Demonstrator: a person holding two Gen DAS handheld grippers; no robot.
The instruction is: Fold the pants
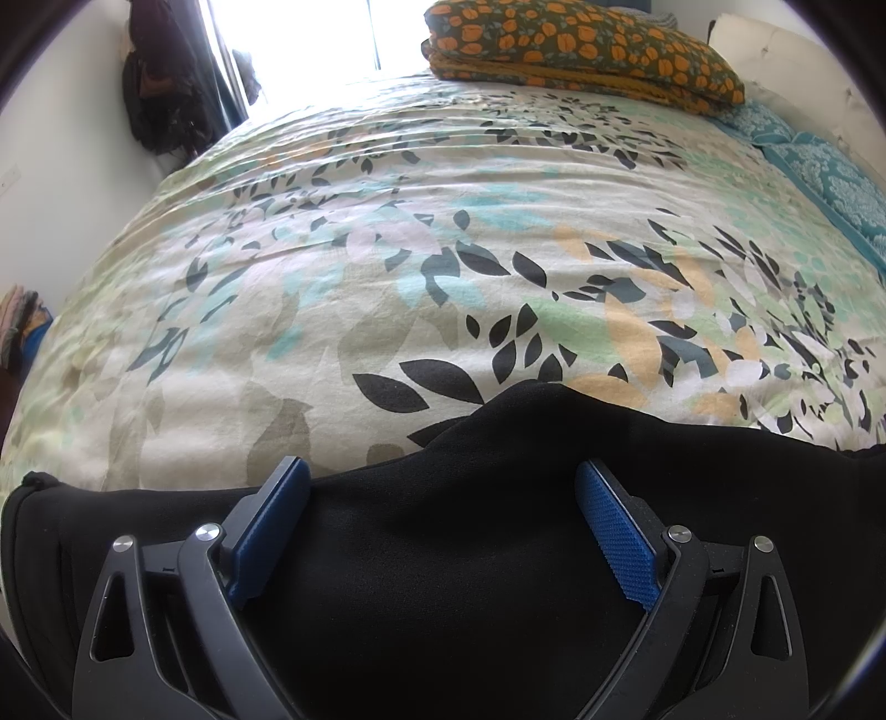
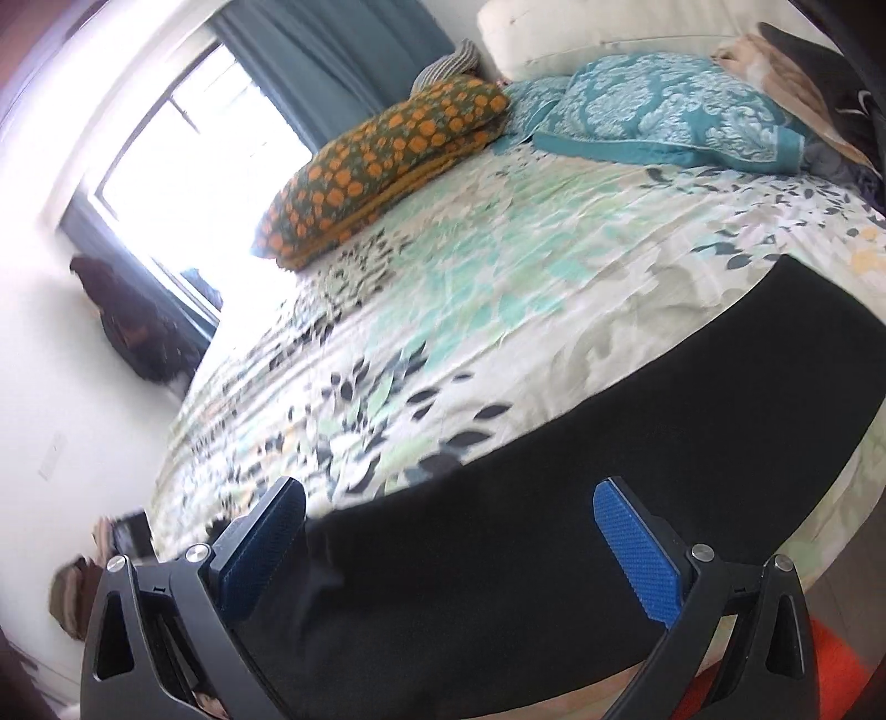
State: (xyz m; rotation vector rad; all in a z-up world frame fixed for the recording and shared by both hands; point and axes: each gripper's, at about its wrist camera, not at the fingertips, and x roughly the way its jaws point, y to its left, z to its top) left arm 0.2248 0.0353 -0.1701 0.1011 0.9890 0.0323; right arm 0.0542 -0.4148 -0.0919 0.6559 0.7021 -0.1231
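Black pants [image 1: 443, 554] lie along the near edge of a bed with a leaf-print cover [image 1: 387, 249]. In the left wrist view my left gripper [image 1: 443, 482] hovers open just above the cloth, its blue pads wide apart and nothing between them. In the right wrist view the pants [image 2: 637, 432] stretch as a long black band toward the right, ending in a straight edge. My right gripper [image 2: 451, 501] is also open over the near part of the cloth, with the bed cover [image 2: 470, 277] beyond it. Whether either gripper touches the fabric cannot be told.
A folded orange-flowered quilt [image 1: 581, 50] lies at the head of the bed, with teal patterned pillows [image 2: 664, 111] beside it. A bright window [image 2: 183, 144] and dark clothing hanging on the wall [image 1: 166, 77] stand beyond the far side. Something orange [image 2: 836, 664] shows below the bed edge.
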